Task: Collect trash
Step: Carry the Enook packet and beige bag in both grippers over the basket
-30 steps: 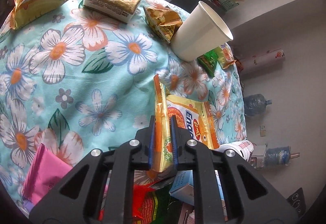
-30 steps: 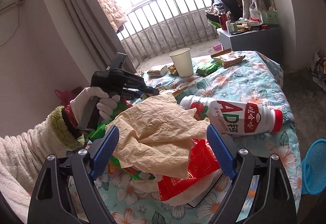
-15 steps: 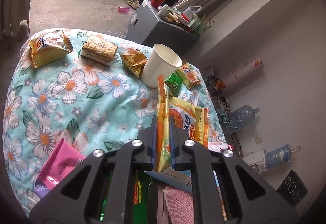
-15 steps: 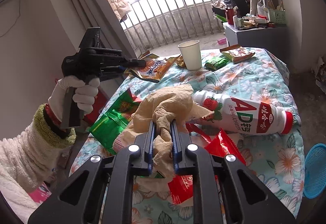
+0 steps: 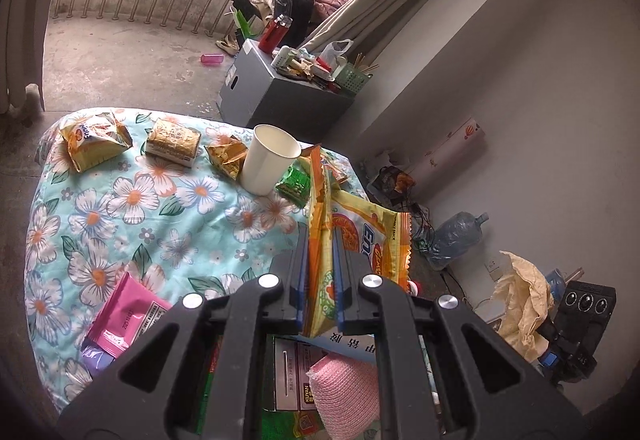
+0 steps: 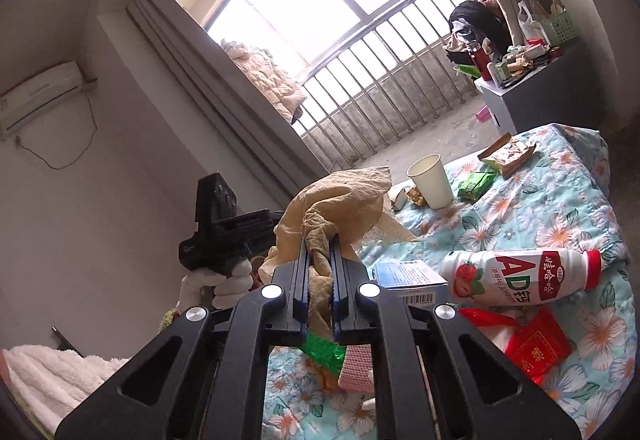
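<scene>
- Left wrist view: the left gripper is clamped tight on an orange-and-yellow snack wrapper, held up on edge above a table covered in a floral cloth.
- On the cloth beyond the wrapper, a white paper cup stands upright, with a small green packet just beside it and three more snack bags lying along the far edge.
- A pink pouch lies flat near the table's left side, and a pink knitted item sits below the left gripper among boxes.
- At the right edge of the same view, the right gripper carries a crumpled tan paper out past the table's edge.
- Right wrist view: the right gripper is closed on the tan paper, which bunches up above its fingers.
- A strawberry drink bottle lies on its side on the cloth, a red packet just in front of it.
- The gloved left hand grips its black tool at left, partly hidden behind the paper.
</scene>
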`<state>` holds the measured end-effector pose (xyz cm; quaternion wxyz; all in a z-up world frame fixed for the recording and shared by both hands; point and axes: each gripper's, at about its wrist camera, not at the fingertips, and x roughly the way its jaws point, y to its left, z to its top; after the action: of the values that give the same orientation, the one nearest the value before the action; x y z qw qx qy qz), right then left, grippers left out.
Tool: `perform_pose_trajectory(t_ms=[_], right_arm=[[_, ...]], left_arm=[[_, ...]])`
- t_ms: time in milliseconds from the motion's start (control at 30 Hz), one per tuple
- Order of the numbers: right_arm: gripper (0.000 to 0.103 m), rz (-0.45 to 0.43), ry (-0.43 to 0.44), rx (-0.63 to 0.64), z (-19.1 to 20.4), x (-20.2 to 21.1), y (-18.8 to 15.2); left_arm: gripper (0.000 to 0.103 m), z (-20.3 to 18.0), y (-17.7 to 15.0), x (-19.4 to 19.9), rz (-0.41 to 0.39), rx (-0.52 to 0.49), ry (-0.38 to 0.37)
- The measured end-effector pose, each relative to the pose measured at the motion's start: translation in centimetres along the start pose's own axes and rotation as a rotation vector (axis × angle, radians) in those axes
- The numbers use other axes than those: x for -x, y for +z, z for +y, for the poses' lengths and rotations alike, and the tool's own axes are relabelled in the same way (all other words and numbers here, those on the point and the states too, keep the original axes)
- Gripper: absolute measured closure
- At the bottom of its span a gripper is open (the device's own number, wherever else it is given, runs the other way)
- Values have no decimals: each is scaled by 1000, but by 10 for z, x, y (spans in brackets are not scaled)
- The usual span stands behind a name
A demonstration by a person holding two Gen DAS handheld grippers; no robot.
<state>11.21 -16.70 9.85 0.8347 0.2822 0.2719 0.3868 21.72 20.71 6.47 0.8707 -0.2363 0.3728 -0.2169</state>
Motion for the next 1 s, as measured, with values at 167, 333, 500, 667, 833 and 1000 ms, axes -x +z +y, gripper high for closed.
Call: perform_pose_trajectory(t_ms=[167, 333, 500, 667, 833, 1000], right_arm=[[95, -37, -6, 8, 7, 14, 1], [94, -100, -21, 9, 12, 36, 1], [95, -174, -52, -19, 10, 63, -7], [94, -257, -109, -56, -2, 94, -19], [95, -345, -146, -111, -19, 131, -34], [95, -420, -201, -147, -36, 172, -44]], left_arm=[[95, -7, -4, 11, -18, -16, -8], [95, -20, -6, 27, -55, -43, -33], [95, -48, -13, 42, -97, -118, -59], [95, -82, -22, 41, -93, -209, -91], [95, -122, -30, 18, -34, -288, -101], [95, -169, -44, -12, 15, -364, -131]])
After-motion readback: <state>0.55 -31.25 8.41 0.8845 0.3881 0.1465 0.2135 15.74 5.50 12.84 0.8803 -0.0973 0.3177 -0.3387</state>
